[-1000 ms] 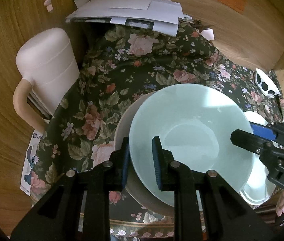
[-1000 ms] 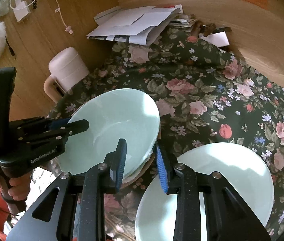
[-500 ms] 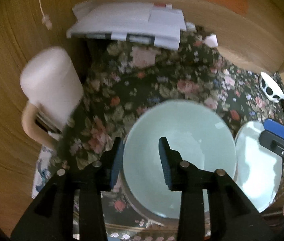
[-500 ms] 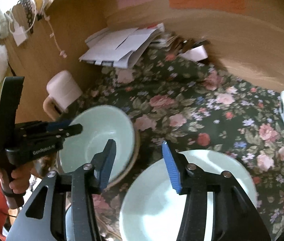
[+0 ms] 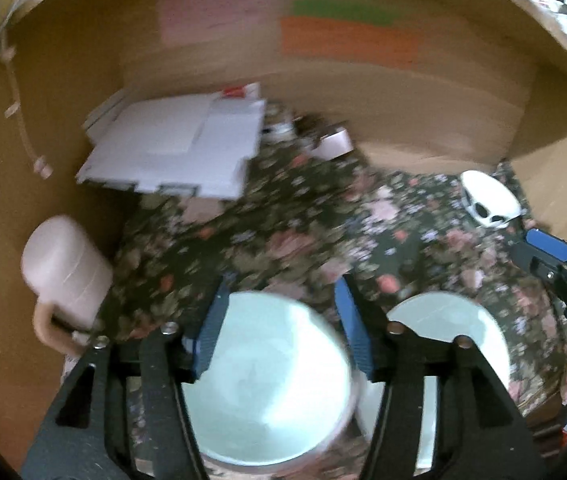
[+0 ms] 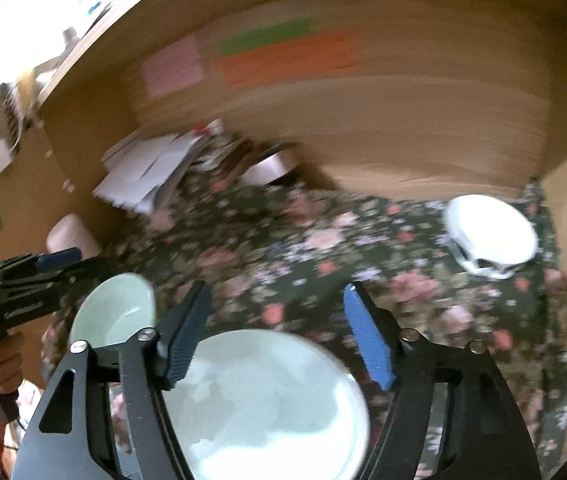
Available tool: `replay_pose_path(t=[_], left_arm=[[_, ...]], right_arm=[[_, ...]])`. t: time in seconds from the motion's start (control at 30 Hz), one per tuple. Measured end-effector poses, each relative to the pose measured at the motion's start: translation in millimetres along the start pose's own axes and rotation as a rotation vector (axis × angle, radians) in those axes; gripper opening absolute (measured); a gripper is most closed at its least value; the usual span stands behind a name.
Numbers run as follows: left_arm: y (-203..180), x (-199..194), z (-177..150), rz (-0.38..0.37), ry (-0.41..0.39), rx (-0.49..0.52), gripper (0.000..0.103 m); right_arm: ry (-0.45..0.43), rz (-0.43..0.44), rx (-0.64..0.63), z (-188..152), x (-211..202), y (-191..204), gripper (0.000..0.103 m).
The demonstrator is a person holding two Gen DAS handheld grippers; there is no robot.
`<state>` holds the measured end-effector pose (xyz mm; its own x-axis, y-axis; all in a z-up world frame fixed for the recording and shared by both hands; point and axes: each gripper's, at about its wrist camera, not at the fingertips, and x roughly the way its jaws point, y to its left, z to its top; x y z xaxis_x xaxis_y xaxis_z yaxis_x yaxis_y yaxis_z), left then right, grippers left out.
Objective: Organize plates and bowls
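A pale green bowl [image 5: 271,376] rests nested in a beige bowl on the floral cloth [image 5: 283,232], seen low in the left wrist view. A pale green plate [image 5: 455,328] lies to its right. My left gripper [image 5: 283,316] is open and empty, raised above the bowl. In the right wrist view the plate [image 6: 271,404] lies below my right gripper [image 6: 279,332], which is open and empty. The bowl [image 6: 115,312] shows at the left there, beside the left gripper [image 6: 43,276]. Both views are blurred.
A pink jug [image 5: 67,276] stands at the left. White papers [image 5: 175,152] lie at the back left. A white skull-shaped object [image 5: 487,200] sits at the back right. Wooden walls [image 5: 403,92] with coloured sticky notes close in the back and sides.
Both grippers have opened wide and pulled up and back from the dishes. The green bowl now rests in the beige bowl, let go by the left gripper.
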<state>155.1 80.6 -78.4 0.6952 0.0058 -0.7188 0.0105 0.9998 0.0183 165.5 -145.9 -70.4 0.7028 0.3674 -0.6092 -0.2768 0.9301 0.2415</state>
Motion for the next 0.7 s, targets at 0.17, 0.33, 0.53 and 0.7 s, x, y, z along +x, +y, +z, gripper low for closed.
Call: replay_pose_path(t=[0.17, 0.33, 0.53, 0.7], left_arm=[[-34.2, 5.5, 17.0, -0.067, -0.009, 0.017, 0.062], [-71.9, 22.0, 35.3, -0.095, -0.010, 0.017, 0.066], [-114.1, 57.1, 56.1, -0.116, 0.022, 0.052, 0.066], [-142.4, 86.2, 72.0, -0.121, 0.050, 0.099, 0.066]], right_arm=[[-0.044, -0.082, 0.038, 9.4, -18.0, -35.7, 0.072], [-0.068, -0.143, 0.094, 18.1, -21.2, -71.4, 0.073], [-0.048, -0.216, 0.154, 23.8, -5.7, -112.0, 0.074], [0.003, -0.286, 0.203, 25.8, 25.2, -149.4, 0.074]])
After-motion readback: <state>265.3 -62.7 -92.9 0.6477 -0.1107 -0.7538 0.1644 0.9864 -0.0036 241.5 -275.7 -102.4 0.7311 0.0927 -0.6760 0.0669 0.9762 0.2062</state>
